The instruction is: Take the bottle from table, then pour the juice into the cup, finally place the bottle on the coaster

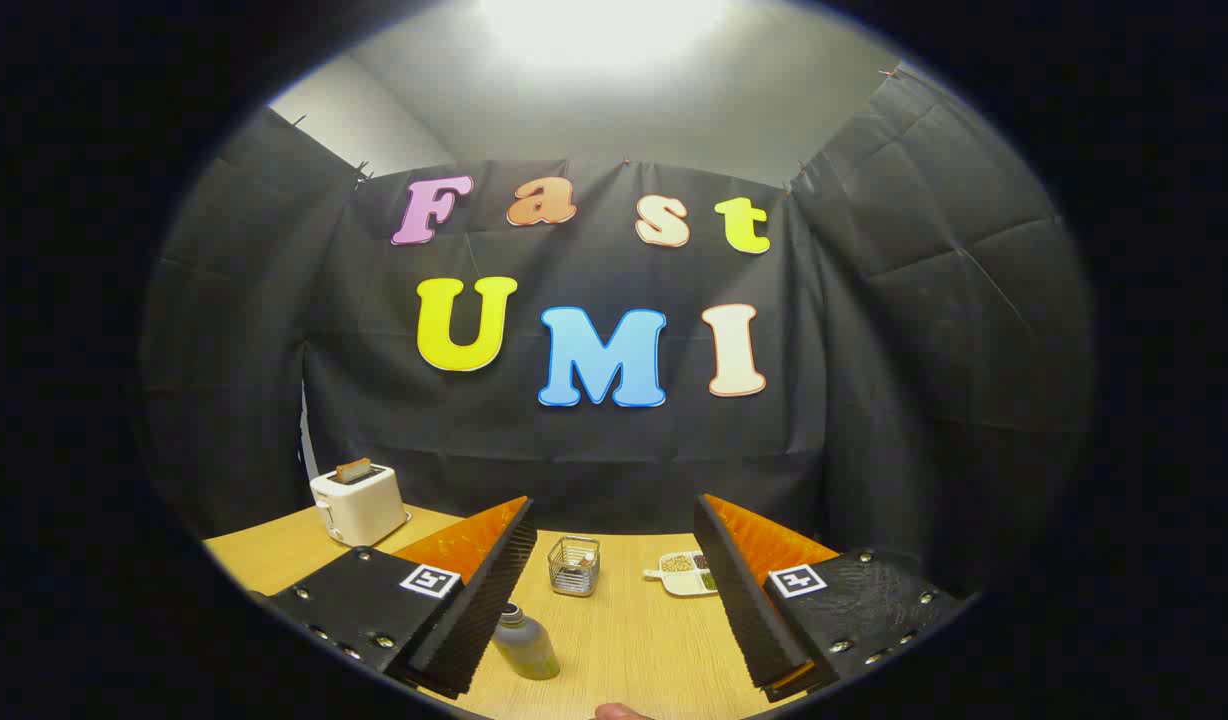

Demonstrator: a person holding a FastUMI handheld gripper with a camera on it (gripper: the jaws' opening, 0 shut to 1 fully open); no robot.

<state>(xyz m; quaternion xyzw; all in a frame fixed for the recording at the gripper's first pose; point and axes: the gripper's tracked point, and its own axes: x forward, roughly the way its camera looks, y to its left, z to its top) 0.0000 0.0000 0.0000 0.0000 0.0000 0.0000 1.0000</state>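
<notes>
The bottle (525,645) stands upright on the wooden tabletop (634,640), a small grey one with a dark cap and greenish liquid low inside it. It sits just inside the left finger of the hand-held gripper (614,520), near that finger's inner pad, with a plain gap to the right finger. The fingers are spread wide apart, released and grasping nothing; neither one presses on the bottle. Beyond the bottle, out past the fingertips and roughly between them, a small wire basket (574,565) rests on the wood. To its right, partly hidden behind the right finger, lies a white divided dish (682,574) with bits of food in its compartments. Farther off to the left, beyond the left finger, a white toaster (358,505) stands with a slice of toast poking from its slot.
</notes>
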